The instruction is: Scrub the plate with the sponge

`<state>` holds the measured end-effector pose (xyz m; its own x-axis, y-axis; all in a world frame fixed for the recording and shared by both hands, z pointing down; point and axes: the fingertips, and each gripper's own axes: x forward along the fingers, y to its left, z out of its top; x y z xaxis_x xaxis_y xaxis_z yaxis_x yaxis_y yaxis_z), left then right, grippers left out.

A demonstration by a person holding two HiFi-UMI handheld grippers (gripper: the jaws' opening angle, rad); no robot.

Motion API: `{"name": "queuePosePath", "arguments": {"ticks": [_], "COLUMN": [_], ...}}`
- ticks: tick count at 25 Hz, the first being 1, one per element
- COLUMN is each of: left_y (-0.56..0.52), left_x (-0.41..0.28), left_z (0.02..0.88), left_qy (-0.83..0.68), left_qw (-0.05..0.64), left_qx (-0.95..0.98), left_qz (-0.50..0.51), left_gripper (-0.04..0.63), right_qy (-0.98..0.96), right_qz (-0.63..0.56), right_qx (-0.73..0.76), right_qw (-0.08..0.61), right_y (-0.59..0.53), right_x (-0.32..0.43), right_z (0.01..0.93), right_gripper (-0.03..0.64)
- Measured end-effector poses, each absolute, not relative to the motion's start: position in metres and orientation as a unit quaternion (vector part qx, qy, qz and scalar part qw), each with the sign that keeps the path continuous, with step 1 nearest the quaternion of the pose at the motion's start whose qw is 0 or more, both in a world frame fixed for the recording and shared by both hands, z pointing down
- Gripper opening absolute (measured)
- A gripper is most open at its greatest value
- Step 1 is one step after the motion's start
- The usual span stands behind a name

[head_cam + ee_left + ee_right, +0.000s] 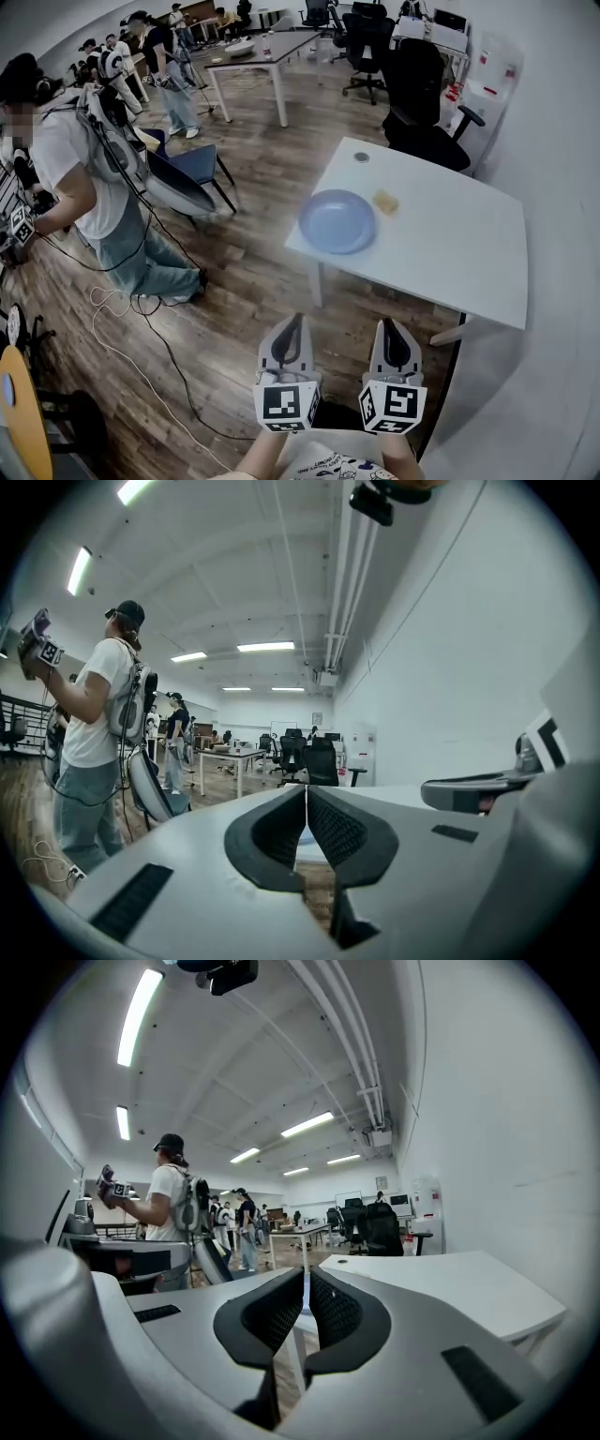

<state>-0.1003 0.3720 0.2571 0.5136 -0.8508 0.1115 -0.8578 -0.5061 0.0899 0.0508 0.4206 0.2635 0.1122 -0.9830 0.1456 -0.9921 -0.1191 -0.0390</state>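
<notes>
Left tongs (295, 321), right tongs (387, 324) pressed together (empty), plate (337, 221) near sponge (385, 202) on table (450, 253)

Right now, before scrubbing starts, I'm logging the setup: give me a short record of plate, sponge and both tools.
plate: blue, empty, on the white table near its edge
sponge: yellowish, on the table right of the plate in the head view, apart from it
left tool: shut, empty, over the wood floor, short of the table
right tool: shut, empty, beside the left tool
scrubbing: not begun
</notes>
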Motion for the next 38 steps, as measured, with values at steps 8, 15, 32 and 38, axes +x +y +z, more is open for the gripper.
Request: {"name": "queuePosePath", "arguments": {"ticks": [8, 15, 32, 38], "left_y": [0.355, 0.320, 0.181, 0.124], "left_x": [-0.087, -0.058, -0.017, 0.000], "left_z": [0.274, 0.282, 0.276, 0.269], "left_qy": [-0.489, -0.472, -0.450, -0.437], "left_qw": [0.090, 0.084, 0.086, 0.091], "left_qx": [0.867, 0.876, 0.888, 0.894], "left_qz": [0.041, 0.048, 0.048, 0.044], "left_gripper": [0.014, 0.014, 0.014, 0.014], "right_qy": [-0.659, -0.644, -0.618, -0.605], "right_qz": [0.085, 0.084, 0.087, 0.090], "right_qx": [0.746, 0.759, 0.781, 0.790], "right_qw": [0.036, 0.038, 0.034, 0.039], "right_y": [0.406, 0.378, 0.246, 0.194], "right_x": [0.065, 0.092, 0.138, 0.154], "right_z": [0.280, 0.285, 0.280, 0.275], "right_gripper": [0.031, 0.031, 0.031, 0.032]}}
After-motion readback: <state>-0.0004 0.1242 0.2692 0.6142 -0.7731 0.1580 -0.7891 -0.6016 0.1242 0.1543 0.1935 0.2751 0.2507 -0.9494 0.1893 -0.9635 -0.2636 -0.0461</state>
